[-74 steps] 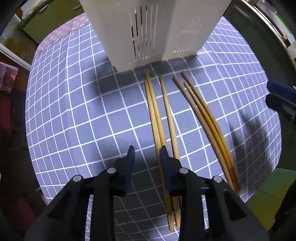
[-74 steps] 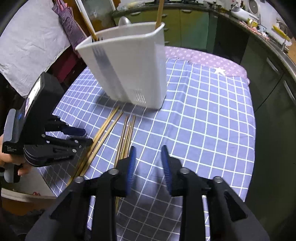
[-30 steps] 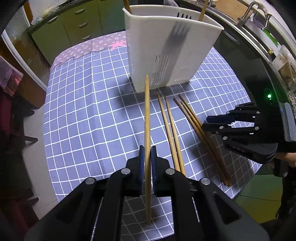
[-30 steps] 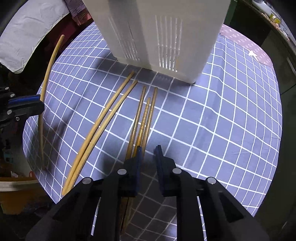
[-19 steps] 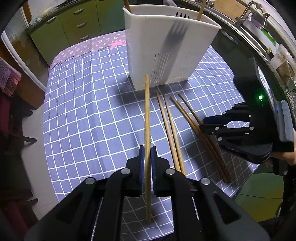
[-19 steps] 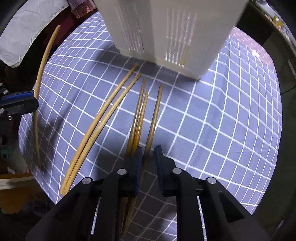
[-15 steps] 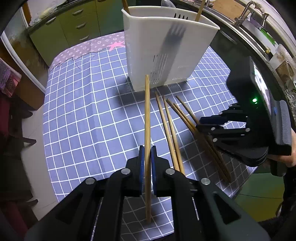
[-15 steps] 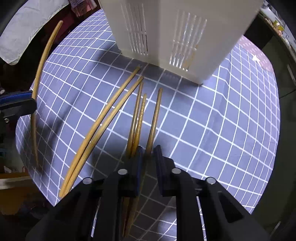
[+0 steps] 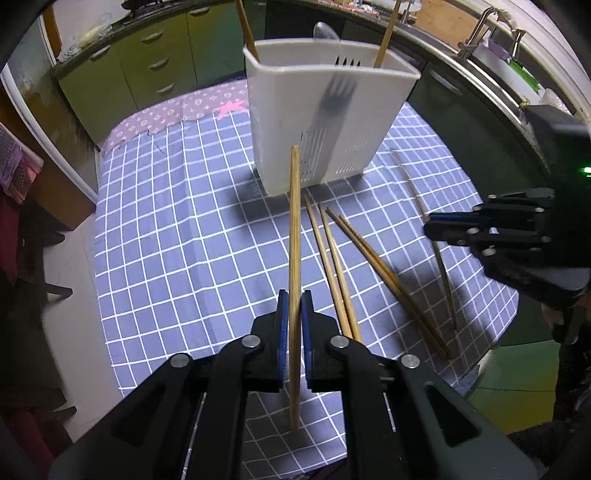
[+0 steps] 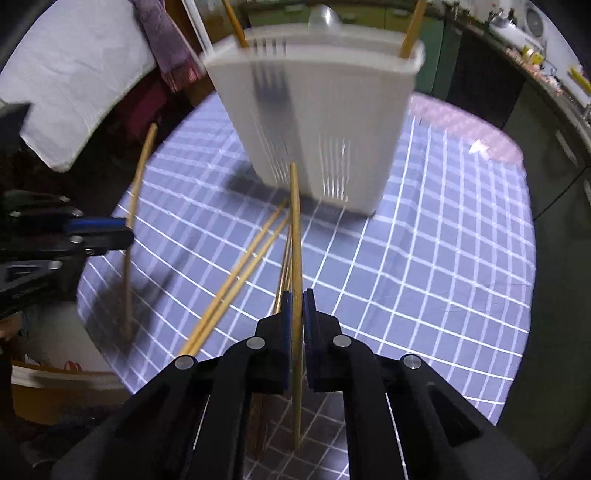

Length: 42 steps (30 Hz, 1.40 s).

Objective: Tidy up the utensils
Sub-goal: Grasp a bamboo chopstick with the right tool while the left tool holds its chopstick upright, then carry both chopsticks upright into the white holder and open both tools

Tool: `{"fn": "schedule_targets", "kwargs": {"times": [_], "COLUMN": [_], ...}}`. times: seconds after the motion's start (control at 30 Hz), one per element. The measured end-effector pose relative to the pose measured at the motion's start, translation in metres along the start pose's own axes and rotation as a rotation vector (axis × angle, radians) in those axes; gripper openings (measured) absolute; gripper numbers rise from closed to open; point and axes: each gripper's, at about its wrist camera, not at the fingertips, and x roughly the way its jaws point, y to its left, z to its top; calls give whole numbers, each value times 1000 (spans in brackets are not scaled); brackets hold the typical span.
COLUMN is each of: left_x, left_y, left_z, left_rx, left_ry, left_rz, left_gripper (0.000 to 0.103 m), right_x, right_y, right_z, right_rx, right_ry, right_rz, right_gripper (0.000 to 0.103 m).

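The left gripper (image 9: pixel 294 312) has its fingers (image 9: pixel 282 314) pinched on a single wooden chopstick (image 9: pixel 294 258), which runs forward between them and is lifted clear of the blue checked tablecloth (image 9: pixel 184 240). Its far tip points toward the base of the white utensil holder (image 9: pixel 325 122), which stands upright on the table toward the far edge.

The right gripper (image 10: pixel 297 314) likewise has its fingers (image 10: pixel 309 314) clamped on a second chopstick (image 10: pixel 295 258), also held above the cloth and aimed at the holder's slotted lower wall (image 10: pixel 334 173). In the left wrist view this gripper appears over the table's right edge (image 9: pixel 458 225) with its chopstick slanting down past the fingers.

Four loose chopsticks (image 9: pixel 343 269) lie flat on the cloth just in front of the holder, between the two grippers: two close together nearest the left gripper's stick, and two longer ones fanning out toward the near right corner of the table (image 9: pixel 391 284).

Inside the holder a fork (image 9: pixel 340 88) shows as a dark shape through the translucent wall, its tines just above the rim. Two more wooden sticks (image 9: pixel 386 33) rise from the holder's left and right ends, and a spoon bowl (image 9: pixel 325 31) shows behind the rim.

Green cabinets (image 9: pixel 147 62) stand beyond the table.
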Motion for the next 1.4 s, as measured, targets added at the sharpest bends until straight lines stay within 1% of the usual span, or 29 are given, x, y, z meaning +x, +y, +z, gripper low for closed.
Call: {"fn": "schedule_targets", "kwargs": {"times": [0.1,0.2,0.37,0.9,1.4], "left_x": [-11,-19,-33,-50,-61], "left_y": [-2,-4,-6,-11,-18], "left_z": [-1,-2,-3,0,13], "left_rx": [9,18,28,44,64], "left_ry": [-26,-44,-77,-122,-154], "left_rz": [7,9,7,2,2], "left_gripper": [7,7,7,7,7], "right_x": [-22,-45,-65,-86,-105], "right_y": [-4,-11,-14,-8,-4], "right_z": [-6,-10,-20,-24,-14], "right_rx": [4,5,7,-11,-26], "right_ry": [-47,-77,-115,-168,-217], "right_rz": [13,22,31,18,5], "right_gripper": [7,7,7,7,7]}}
